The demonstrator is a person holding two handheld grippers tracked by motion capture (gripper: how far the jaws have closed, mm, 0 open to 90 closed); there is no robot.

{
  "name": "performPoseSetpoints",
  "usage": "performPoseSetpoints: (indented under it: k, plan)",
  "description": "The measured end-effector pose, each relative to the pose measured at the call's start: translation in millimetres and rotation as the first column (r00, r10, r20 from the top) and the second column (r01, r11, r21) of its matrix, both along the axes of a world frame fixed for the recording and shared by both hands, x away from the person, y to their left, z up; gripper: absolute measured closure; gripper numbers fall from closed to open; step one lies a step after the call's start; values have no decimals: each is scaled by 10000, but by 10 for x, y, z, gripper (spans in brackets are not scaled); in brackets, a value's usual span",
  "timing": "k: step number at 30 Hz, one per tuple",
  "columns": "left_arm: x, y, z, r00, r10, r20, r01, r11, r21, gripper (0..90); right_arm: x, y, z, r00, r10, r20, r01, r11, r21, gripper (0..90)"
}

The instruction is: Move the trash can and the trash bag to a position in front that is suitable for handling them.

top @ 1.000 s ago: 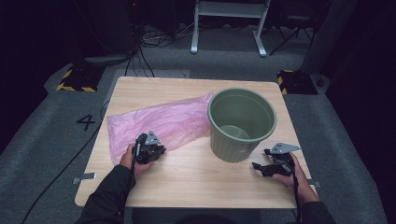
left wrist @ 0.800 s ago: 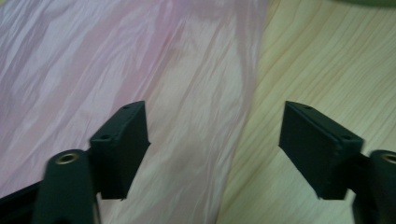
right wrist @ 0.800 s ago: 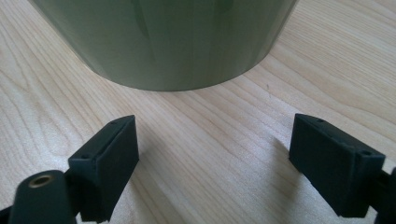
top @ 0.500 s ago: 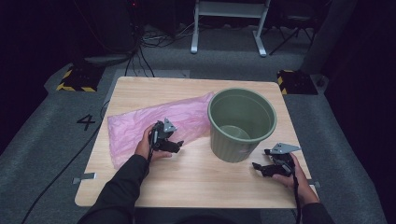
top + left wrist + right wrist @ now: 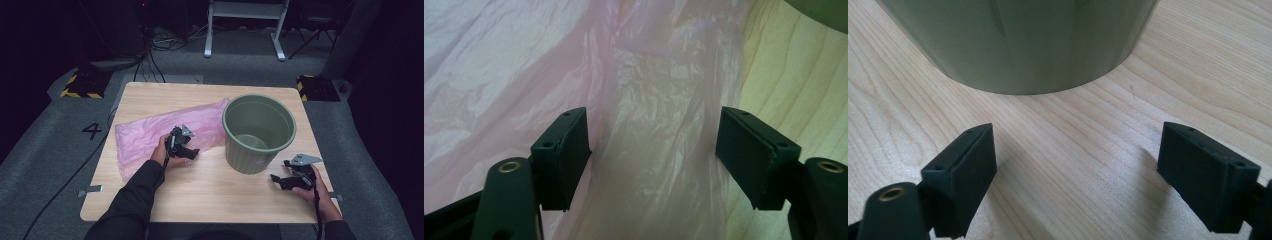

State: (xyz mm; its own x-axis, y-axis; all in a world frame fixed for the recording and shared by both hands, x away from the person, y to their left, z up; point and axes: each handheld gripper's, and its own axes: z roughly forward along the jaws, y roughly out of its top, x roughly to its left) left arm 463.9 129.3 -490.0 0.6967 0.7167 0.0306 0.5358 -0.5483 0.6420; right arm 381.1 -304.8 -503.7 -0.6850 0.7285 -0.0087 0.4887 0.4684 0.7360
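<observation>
Since a second ago the left gripper [image 5: 191,148] has been travelling right along the bag [image 5: 150,132], from its middle toward the end nearest the bin [image 5: 258,132]; the right gripper [image 5: 281,181] has been staying put near the table's [image 5: 200,200] front right corner.

The bag, thin pink plastic, is lying flat and crumpled across the left half of the table, running from the front left up toward the bin, where its far end is reaching the bin's side; whether the two are touching cannot be told. In the left gripper view the bag [image 5: 659,125] is showing as a gathered, wrinkled fold lying between the jaws, with bare wood to its right. The left gripper [image 5: 654,150] is standing wide open, its pads on either side of the fold and gripping nothing, hovering over the bag's right end.

The bin, dark green and ribbed, is standing upright on the right half of the table, just right of the bag.

The right gripper is resting in the person's hand in front of the bin and to its right, near it but apart. In the right gripper view the right gripper [image 5: 1075,165] is also gaping wide, holding nothing, with bare wood between the jaws and the bin's base [image 5: 1023,45] just ahead.
</observation>
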Motion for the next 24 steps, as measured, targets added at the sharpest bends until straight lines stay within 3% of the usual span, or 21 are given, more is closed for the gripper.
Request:
performPoseSetpoints:
  k: [2,6,8,9,10,11,14,19,21,24]
  plan:
    - [-1,47,10,9999,-93,-125,92,9999,-92,413,0,0,0,10000,-1,2,1,10000,-1,158]
    - [-37,103,22,9997,-189,172,187,9997,140,656,3,-2,0,10000,37,-5,-37,10000,-5,158]
    - [-30,117,19,9996,-70,287,65,9999,158,682,4,-1,0,10000,37,-6,-37,10000,-3,158]
    - [-33,107,17,9990,242,381,-251,9994,243,634,4,-2,1,10000,38,-3,-38,10000,-14,158]
    - [-30,102,21,9973,543,485,-564,9974,442,520,5,-2,1,10000,46,-6,-46,10000,-13,158]
    - [-35,105,26,9971,682,346,-695,9968,402,404,5,-1,1,10000,45,-5,-45,10000,-12,157]
    - [-130,147,114,9967,661,475,-666,9977,90,236,6,-2,1,10000,57,-9,-57,10000,-8,158]
    - [-425,347,331,9922,567,1114,-534,9980,-325,189,10,1,2,9999,99,17,-99,9999,-14,163]
    - [-534,475,402,9901,660,1240,-589,9965,-595,183,-1,13,7,9997,-26,251,28,10000,-77,201]
    - [-690,667,465,9851,953,1430,-864,9940,-670,182,-11,38,19,9986,-150,505,156,9998,-119,197]
